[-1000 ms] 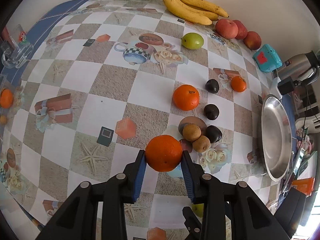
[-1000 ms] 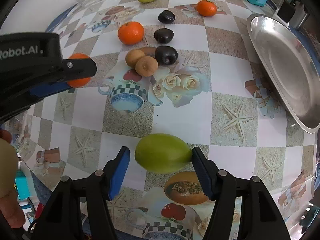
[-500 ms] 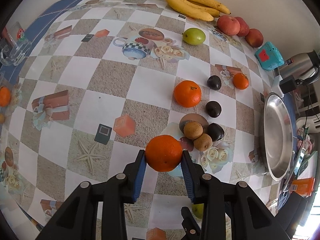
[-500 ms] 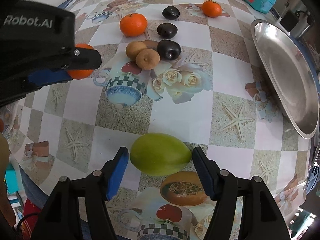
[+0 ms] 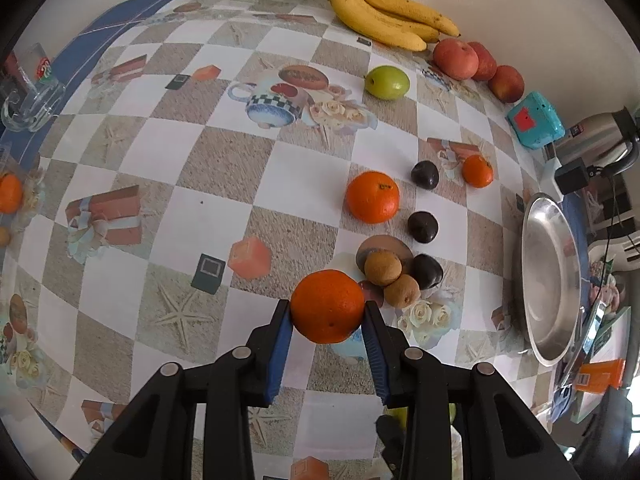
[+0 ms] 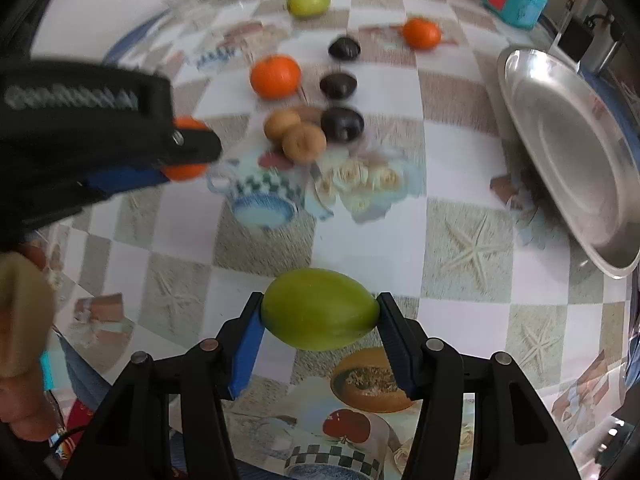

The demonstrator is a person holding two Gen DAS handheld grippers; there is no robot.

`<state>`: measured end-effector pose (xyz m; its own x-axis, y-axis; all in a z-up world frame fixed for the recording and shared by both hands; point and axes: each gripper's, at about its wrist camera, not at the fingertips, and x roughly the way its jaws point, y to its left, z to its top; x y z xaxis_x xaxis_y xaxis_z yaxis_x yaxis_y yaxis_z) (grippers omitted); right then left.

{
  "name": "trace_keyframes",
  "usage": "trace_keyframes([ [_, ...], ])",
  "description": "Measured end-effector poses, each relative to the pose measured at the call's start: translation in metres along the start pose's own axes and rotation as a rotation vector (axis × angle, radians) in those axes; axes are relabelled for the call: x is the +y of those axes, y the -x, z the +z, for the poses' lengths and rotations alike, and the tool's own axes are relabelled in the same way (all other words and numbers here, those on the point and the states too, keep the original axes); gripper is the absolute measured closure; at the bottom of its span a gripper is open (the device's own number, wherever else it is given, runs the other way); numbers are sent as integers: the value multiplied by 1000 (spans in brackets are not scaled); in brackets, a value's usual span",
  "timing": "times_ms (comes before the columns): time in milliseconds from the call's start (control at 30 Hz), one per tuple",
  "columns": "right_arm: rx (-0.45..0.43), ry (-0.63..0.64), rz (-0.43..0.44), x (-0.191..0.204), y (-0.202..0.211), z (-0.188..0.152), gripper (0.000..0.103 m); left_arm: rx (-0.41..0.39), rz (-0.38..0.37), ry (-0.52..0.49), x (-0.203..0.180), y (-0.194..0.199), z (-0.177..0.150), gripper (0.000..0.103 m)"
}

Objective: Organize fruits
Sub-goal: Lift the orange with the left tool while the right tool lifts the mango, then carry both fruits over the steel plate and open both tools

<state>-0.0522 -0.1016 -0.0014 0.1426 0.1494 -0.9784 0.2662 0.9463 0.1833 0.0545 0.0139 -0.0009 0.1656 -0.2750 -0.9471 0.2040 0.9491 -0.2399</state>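
A: Left gripper (image 5: 327,312)?
B: Clamped on an orange (image 5: 327,306), blue pads pressing both sides, fruit held above the checkered tablecloth (image 5: 160,184).

A: Right gripper (image 6: 320,316)?
B: Jaws closing on a green mango-shaped fruit (image 6: 319,308). Both pads touch its ends, so it is gripped. The view is blurred, so I cannot tell if it is off the cloth.

A: Other fruit?
B: Loose on the cloth: a second orange (image 5: 372,197), a small orange (image 5: 477,171), three dark plums (image 5: 423,227), two brown kiwis (image 5: 383,267) touching each other right by the nearest plum. At the far edge: bananas (image 5: 390,20), red apples (image 5: 456,59) just beside them, a green fruit (image 5: 387,82) near the apples.

A: Dish?
B: Steel plate (image 5: 550,280) at the right edge, well apart from both grippers.

A: Anything else?
B: Teal box (image 5: 535,120) beside the apples, glass mug (image 5: 30,96) far left, another orange (image 5: 9,193) at the left edge.
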Motion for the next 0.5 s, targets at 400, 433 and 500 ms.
trace_keyframes([
  [400, -90, -44, 10, -10, 16, 19, 46, -69, -10, 1, -3, 16, 7, 65],
  [433, -100, -51, 9, -15, 16, 19, 46, -73, -11, 0, -5, 16, 9, 65],
  [500, -114, -65, 4, -18, 21, 19, 46, -81, -13, -1, -8, 15, 11, 65],
])
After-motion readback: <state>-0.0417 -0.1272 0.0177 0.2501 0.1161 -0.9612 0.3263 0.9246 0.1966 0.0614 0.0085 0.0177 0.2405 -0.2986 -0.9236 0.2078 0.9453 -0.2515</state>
